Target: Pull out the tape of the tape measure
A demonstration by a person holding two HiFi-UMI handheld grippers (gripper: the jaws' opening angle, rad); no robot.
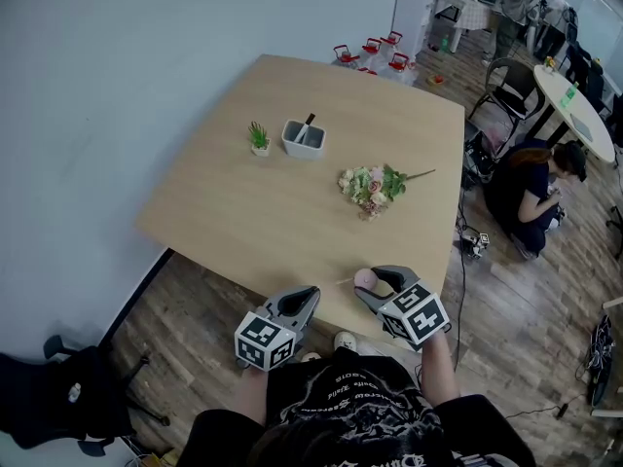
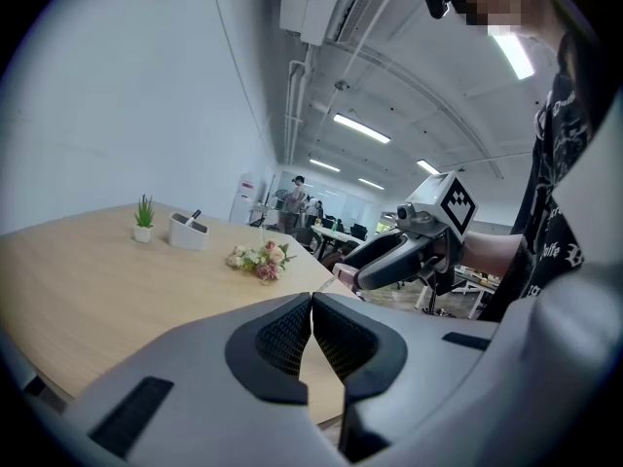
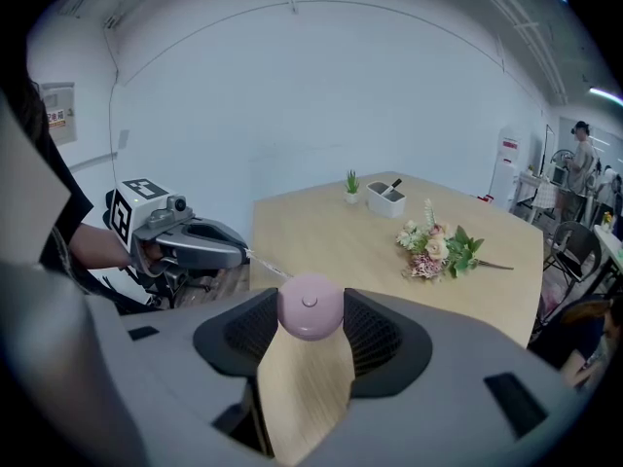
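Note:
A round pink tape measure (image 3: 310, 306) sits clamped between the jaws of my right gripper (image 3: 311, 321), over the near edge of the wooden table (image 1: 282, 222). In the head view the tape measure (image 1: 364, 278) shows at the tip of the right gripper (image 1: 373, 282). A thin pale tape (image 3: 267, 263) runs from the case leftwards to the tip of my left gripper (image 3: 243, 253). The left gripper (image 2: 311, 311) is shut, its jaws pressed together on the tape's end. In the head view the left gripper (image 1: 310, 296) hangs just off the table's near edge.
A flower bouquet (image 1: 373, 185), a white holder with a pen (image 1: 303, 137) and a small potted plant (image 1: 259, 138) lie farther back on the table. A person (image 1: 531, 188) crouches on the floor at the right, near a round white table (image 1: 576, 107).

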